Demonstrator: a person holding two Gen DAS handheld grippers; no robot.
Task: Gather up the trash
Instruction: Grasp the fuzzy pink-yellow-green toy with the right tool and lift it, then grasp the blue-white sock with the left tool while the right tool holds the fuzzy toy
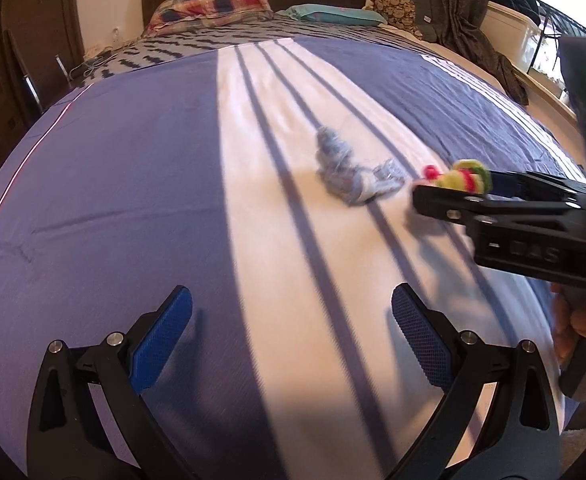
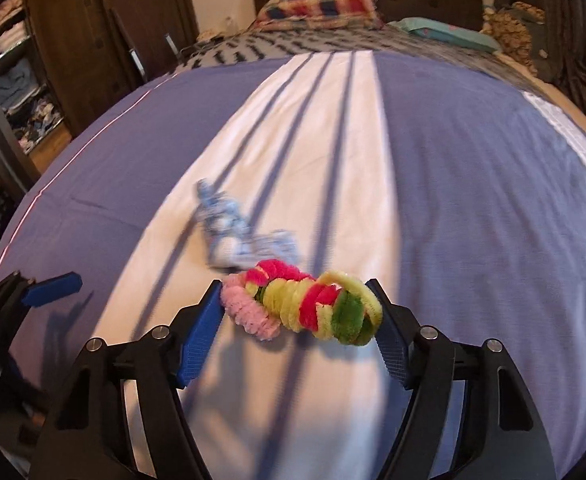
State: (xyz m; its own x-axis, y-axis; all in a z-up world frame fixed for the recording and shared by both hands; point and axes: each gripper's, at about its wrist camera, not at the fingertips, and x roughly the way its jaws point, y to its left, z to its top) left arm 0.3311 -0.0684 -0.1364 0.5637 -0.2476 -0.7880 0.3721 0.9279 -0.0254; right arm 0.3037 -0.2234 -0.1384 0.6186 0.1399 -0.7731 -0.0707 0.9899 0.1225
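While both scraps lie uncollected on the blue-and-white bed (image 2: 473, 184), the open right tongs (image 2: 299, 320) bracket the pink, yellow and green pipe-cleaner coil (image 2: 305, 306), the pale blue crumpled wad (image 1: 347, 170) waits beyond, and the left tongs (image 1: 291, 334) hang open, empty.

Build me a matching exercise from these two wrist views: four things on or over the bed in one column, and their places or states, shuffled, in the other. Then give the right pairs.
Things:
1. Coiled pink, yellow and green pipe-cleaner bundle
2. Crumpled light-blue fuzzy tangle
3. Red, blue and yellow plaid pillow
4. Left gripper

Places or states:
A. At the headboard end of the bed
B. Open over the bedsheet, nothing between its fingers
C. Between the open fingers of the right gripper
D. Lying loose on the white sunlit strip, beyond the coloured bundle

Pairs: 1-C, 2-D, 3-A, 4-B
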